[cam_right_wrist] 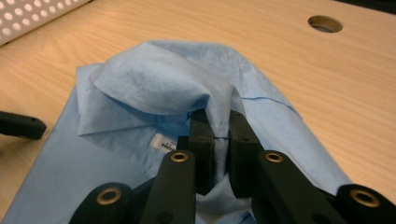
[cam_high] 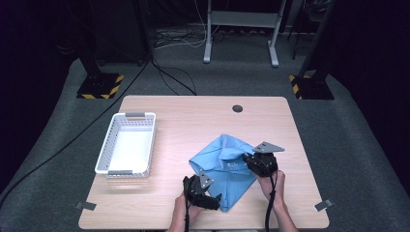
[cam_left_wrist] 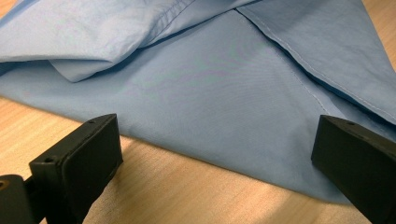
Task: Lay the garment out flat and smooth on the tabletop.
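A light blue shirt (cam_high: 225,166) lies crumpled on the wooden table, near its front edge right of centre. My right gripper (cam_high: 251,158) is shut on a fold of the shirt (cam_right_wrist: 168,88) beside the collar, and the cloth bunches up over its jaws (cam_right_wrist: 219,135). A small white label (cam_right_wrist: 164,143) shows just left of them. My left gripper (cam_high: 216,198) rests low at the shirt's near corner, open, its two jaws wide apart on either side of the shirt's edge (cam_left_wrist: 224,140) and touching nothing.
A white perforated basket (cam_high: 126,143) stands empty at the left of the table (cam_high: 193,121). A round cable hole (cam_high: 237,108) sits near the far edge. Tape marks (cam_high: 323,205) lie at the front corners. Bare wood lies between basket and shirt.
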Demonstrator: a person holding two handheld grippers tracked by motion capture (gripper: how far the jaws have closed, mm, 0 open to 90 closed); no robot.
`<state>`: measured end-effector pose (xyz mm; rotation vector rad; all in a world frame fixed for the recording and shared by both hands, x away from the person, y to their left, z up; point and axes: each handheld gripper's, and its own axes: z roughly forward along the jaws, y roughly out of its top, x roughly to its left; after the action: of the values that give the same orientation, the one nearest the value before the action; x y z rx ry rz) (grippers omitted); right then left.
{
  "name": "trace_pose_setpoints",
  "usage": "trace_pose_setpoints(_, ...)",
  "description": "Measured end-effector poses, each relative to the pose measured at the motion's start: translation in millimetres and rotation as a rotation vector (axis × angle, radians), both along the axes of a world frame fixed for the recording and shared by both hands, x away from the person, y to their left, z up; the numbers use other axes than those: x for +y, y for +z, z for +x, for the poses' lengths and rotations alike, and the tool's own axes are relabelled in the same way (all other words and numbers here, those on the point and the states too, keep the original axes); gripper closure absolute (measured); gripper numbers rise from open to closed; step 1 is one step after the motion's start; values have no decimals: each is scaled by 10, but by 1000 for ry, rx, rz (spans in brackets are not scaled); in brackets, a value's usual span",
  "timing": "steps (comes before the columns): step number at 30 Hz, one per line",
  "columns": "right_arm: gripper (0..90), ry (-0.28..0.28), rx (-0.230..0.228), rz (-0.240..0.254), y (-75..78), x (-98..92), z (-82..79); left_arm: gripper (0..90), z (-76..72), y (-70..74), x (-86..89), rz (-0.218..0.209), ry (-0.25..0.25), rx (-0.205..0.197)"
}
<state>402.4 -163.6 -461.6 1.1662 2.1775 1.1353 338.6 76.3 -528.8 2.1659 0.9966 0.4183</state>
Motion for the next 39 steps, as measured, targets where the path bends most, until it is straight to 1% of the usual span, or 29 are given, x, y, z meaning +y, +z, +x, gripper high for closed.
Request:
trace_pose_setpoints(2, 828, -10, -2, 5, 35, -33, 42, 14, 0, 0, 0, 0, 0, 0)
trace_pose_setpoints(4, 828, -23, 0, 24, 79, -90, 105, 17, -1, 0, 0, 0, -1, -2)
trace_pose_setpoints(8, 828, -43, -4, 27, 118, -147, 163, 17, -1, 0, -1, 0, -2, -3)
trace_pose_setpoints(10, 827, -62, -5, 34, 156, -210, 224, 17, -1, 0, -1, 0, -2, -2)
trace_pose_setpoints(13, 827, -73, -7, 36, 184, -245, 264, 17, 0, 0, -1, 0, -2, -2)
trace_pose_setpoints(15, 826, -82, -1, 44, 219, -292, 345, 17, -1, 0, -1, 0, -2, -2)
trace_pose_setpoints(16, 826, -82, -1, 44, 219, -292, 345, 17, 0, 0, -1, 0, -2, -3)
trace_pose_setpoints(19, 825, -94, 14, 64, 258, -346, 453, 17, -1, 0, -1, 0, -2, -3)
trace_pose_setpoints(23, 823, -104, 12, 55, 287, -361, 515, 18, -1, 0, -1, 0, -2, -3)
trace_pose_setpoints(24, 822, -111, 17, 55, 297, -373, 558, 18, -1, 0, -1, 0, -3, -3)
trace_pose_setpoints(28, 818, -121, 22, 49, 306, -387, 624, 18, -1, 0, -1, 0, -3, -3)
trace_pose_setpoints(30, 816, -135, 24, 33, 307, -404, 692, 18, -1, 0, -1, 0, -3, -3)
trace_pose_setpoints(31, 816, -135, 24, 33, 307, -404, 692, 18, -1, 0, -1, 0, -3, -3)
trace_pose_setpoints(33, 814, -144, 38, 32, 300, -436, 770, 19, -1, 0, -1, 0, -3, -3)
trace_pose_setpoints(34, 814, -144, 38, 32, 300, -436, 770, 18, -1, 0, -1, 0, -3, -3)
trace_pose_setpoints(35, 812, -153, 47, 32, 301, -460, 822, 19, -1, 0, -1, 0, -4, -3)
trace_pose_setpoints(37, 810, -158, 44, 23, 302, -469, 845, 19, -2, 0, -1, 0, -4, -3)
trace_pose_setpoints(39, 808, -167, 57, 18, 297, -489, 900, 19, -1, 0, -1, 0, -4, -3)
